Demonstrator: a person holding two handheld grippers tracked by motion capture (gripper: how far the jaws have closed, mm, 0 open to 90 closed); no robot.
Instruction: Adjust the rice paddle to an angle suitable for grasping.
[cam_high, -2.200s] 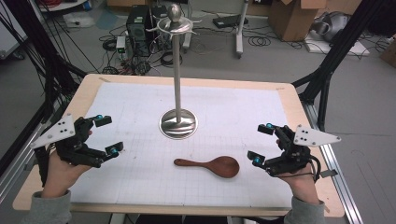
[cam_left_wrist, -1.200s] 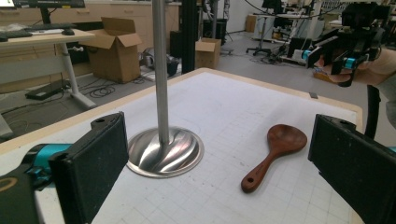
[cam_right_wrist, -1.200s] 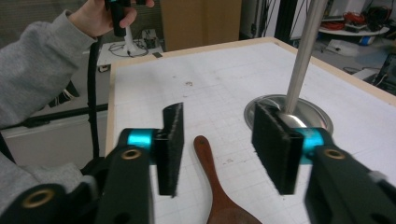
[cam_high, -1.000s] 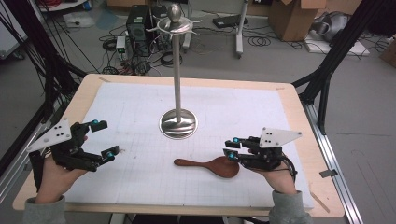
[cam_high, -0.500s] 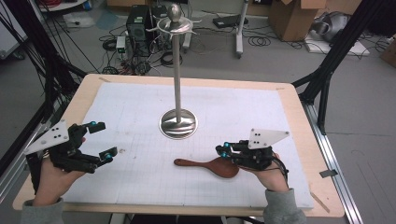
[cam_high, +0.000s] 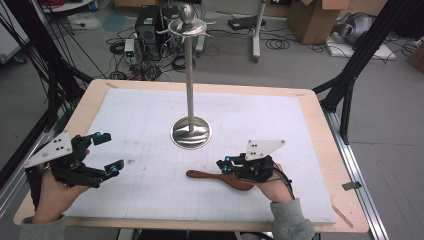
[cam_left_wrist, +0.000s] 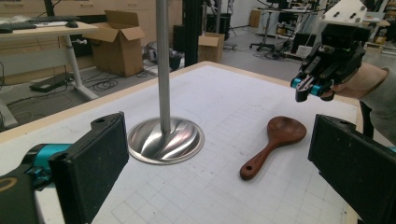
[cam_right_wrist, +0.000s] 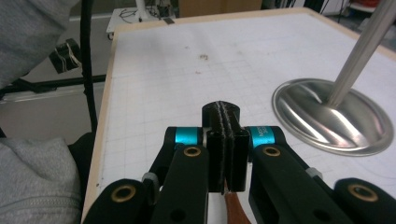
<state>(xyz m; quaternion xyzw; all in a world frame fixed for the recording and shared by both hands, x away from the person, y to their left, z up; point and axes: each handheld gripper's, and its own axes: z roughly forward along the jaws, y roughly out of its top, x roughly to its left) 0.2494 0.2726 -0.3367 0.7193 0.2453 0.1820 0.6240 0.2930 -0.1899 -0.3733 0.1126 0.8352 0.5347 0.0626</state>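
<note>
The table (cam_high: 320, 120) is covered by a white gridded mat (cam_high: 150, 130) that carries no readable writing; faint lettering on the teal collar beside the right gripper's jaws is too small to read. A tall steel stand (cam_high: 190, 131) rises from its round base near the mat's middle. In front of that base lies the wooden spoon (cam_left_wrist: 273, 144), bowl toward the person's right, its handle with a small hole at the end pointing left. The left gripper (cam_high: 102, 153) is held above the mat's left edge, well apart from the spoon, its jaws spread wide with nothing between them, the forearm coming in from the near edge. The right gripper (cam_high: 223, 166) reaches leftward, low over the spoon's bowl, with the hand just behind it; its jaws have just been closing and now meet pad to pad, and in the right gripper view the spoon's brown wood shows just beneath them, not gripped.
</note>
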